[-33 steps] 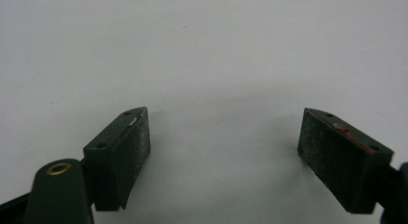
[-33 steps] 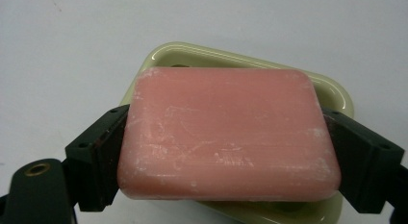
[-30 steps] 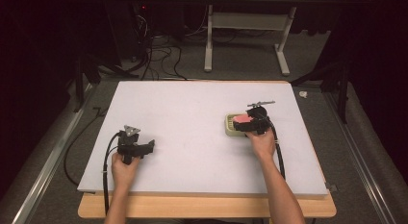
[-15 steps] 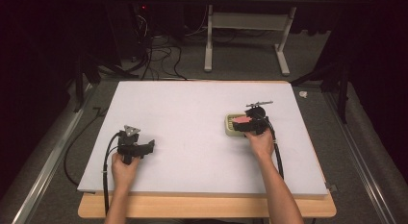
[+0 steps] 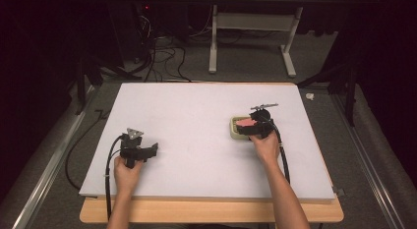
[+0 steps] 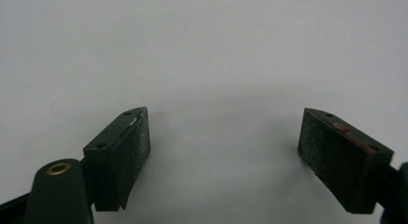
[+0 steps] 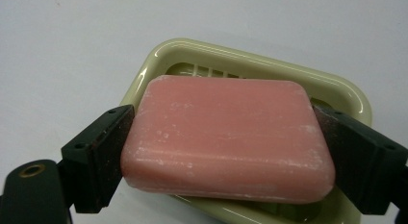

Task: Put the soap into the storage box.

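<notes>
Count of items on the white rectangular table board (image 5: 196, 121): one pink rectangular bar of soap (image 7: 228, 137) and one pale green plastic soap dish (image 7: 250, 60) (the bar sits over the dish). Handheld black two-jaw grippers: two, namely the left gripper (image 5: 153, 150) and the right gripper (image 5: 250, 128). Trailing black cables: two, one per gripper. Person's hands at the board: two.

Pink soap (image 7: 228, 137) in a pale green ridged dish (image 7: 250, 60) on a white table (image 7: 72, 41).
</notes>
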Tool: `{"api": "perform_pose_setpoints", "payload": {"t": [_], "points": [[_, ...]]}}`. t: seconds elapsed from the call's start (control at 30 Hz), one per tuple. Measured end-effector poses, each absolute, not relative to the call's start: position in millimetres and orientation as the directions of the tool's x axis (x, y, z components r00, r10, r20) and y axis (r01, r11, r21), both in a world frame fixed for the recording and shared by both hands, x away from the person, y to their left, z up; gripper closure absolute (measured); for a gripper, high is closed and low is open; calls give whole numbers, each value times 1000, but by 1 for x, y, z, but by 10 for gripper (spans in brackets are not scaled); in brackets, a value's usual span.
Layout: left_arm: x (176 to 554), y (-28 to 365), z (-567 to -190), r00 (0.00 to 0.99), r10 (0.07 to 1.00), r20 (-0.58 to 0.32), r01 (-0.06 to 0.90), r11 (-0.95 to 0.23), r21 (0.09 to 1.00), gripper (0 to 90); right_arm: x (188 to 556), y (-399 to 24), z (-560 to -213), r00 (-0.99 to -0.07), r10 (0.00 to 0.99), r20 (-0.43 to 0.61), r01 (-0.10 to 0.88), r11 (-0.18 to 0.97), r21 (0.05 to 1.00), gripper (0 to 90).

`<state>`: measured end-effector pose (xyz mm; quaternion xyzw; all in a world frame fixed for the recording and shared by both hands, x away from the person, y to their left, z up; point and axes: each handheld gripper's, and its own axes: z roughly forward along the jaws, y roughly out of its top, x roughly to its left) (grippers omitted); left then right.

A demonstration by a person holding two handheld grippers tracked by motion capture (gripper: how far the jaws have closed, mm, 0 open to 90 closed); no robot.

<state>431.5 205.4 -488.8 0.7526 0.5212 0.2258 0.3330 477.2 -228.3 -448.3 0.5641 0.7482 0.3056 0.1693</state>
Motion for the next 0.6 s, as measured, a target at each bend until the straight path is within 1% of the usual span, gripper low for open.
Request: {"api": "perform_pose_setpoints", "payload": {"t": [0.6], "points": [[431, 205, -489, 355, 935, -7, 634, -236, 736, 192, 472, -232, -441, -313, 946, 79, 721, 182, 669, 118]]}}
